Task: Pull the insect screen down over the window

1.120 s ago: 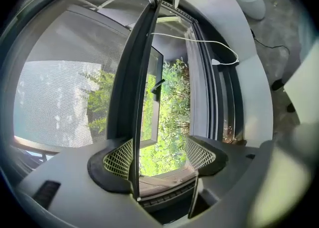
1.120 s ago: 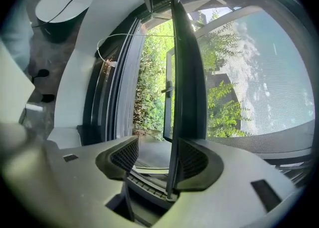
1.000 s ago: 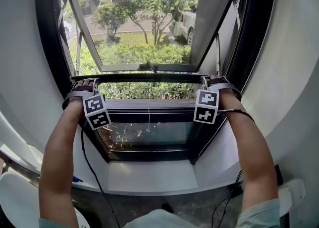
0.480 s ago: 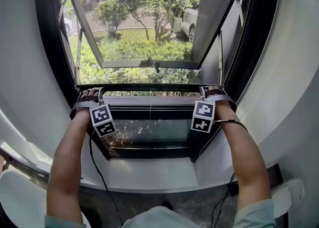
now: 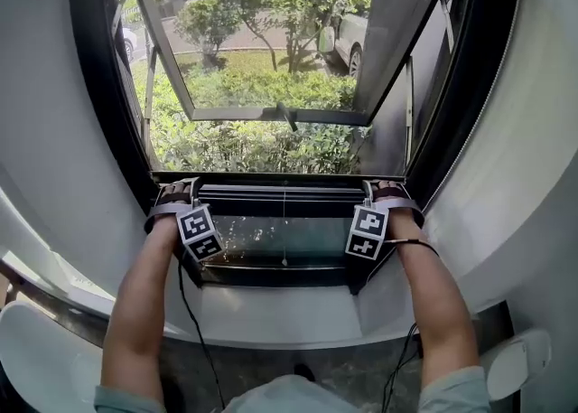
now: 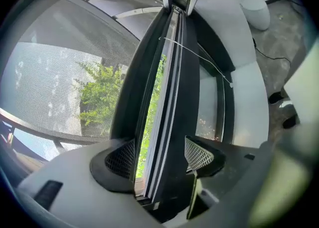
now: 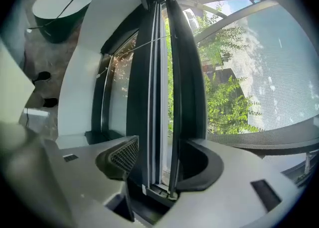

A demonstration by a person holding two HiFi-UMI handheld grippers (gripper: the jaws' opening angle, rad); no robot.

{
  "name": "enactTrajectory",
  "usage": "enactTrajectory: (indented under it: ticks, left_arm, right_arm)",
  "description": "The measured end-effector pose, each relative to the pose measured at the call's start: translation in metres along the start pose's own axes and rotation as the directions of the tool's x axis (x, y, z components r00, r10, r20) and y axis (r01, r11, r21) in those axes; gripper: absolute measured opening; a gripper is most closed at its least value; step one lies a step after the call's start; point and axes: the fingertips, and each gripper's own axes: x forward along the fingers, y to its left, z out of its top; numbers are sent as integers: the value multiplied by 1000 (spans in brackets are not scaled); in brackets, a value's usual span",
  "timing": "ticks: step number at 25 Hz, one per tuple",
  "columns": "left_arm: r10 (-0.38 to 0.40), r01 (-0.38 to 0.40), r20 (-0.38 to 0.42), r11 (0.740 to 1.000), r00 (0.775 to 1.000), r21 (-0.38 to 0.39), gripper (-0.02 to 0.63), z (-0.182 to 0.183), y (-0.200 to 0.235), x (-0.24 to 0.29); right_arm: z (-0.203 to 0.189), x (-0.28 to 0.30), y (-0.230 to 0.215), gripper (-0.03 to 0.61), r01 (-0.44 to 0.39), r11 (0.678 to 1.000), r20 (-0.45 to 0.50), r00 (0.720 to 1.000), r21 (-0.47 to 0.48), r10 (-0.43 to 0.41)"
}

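On the left: jaws of the left hand-held gripper (image 6: 158,156) closing round the pull bar (image 5: 284,196) of the insect screen (image 6: 55,72), with both pads seemingly pressed to its faces. Bar low in the window and level, just above the lower pane (image 5: 253,241), with mesh stretched above it across the opening. On the right: right hand-held gripper (image 7: 157,159) clamped on the same bar, one pad to each side.

Likely ways to go wrong:
- Drawing one end down faster than the other, tilting the bar and jamming it in the side frame (image 5: 108,113).
- Slipping off a wide, smooth profile held by pad pressure alone and, supposing a sprung roller, letting the screen run back up.
- Stopping short of the seat and leaving a gap for insects. Hard to tell whether seated yet.

Around, left to right:
- Dark cable (image 5: 194,330) trailing from the left forearm across the white sill (image 5: 280,312).
- Thin pull cord (image 5: 284,241) hanging from mid-bar in front of the pane.
- Open sash (image 5: 271,41) swung outward, beyond the mesh.
- Shrubs (image 5: 253,145) below it.
- Parked car (image 5: 348,41) at upper right.

Nothing seen under the bar to block it.
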Motion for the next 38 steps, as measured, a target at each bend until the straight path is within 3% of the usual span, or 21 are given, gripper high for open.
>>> enactTrajectory:
  ticks: [6, 11, 16, 21, 27, 30, 35, 38]
  left_arm:
    - [-7, 7, -1, 1000, 1000, 0, 323, -4, -24, 10]
    - [101, -103, 47, 994, 994, 29, 322, -4, -22, 14]
    - [233, -238, 56, 963, 971, 123, 322, -10, -22, 16]
    - [294, -299, 82, 952, 952, 66, 322, -6, -19, 17]
    - [192, -193, 10, 979, 981, 60, 318, -11, -24, 14]
    - [125, -126, 12, 990, 992, 60, 311, -12, -27, 8]
    - [3, -2, 29, 999, 1000, -34, 310, -9, -35, 5]
    - [13, -11, 52, 999, 999, -42, 311, -8, -39, 8]
  right_arm:
    - [2, 12, 23, 252, 5, 1000, 1, 1000, 15, -5]
    - [1, 15, 24, 252, 81, 996, 19, 996, 34, -82]
    - [3, 17, 26, 252, 125, 991, 25, 992, 40, -127]
    - [3, 18, 27, 252, 133, 990, 31, 990, 49, -135]
    - [5, 12, 29, 235, 45, 998, 33, 998, 32, -46]
    - [6, 8, 31, 235, -13, 1000, 37, 999, 20, 12]
    - [5, 8, 36, 235, -82, 997, 19, 996, 2, 82]
    - [5, 9, 40, 235, -89, 996, 12, 996, -3, 89]
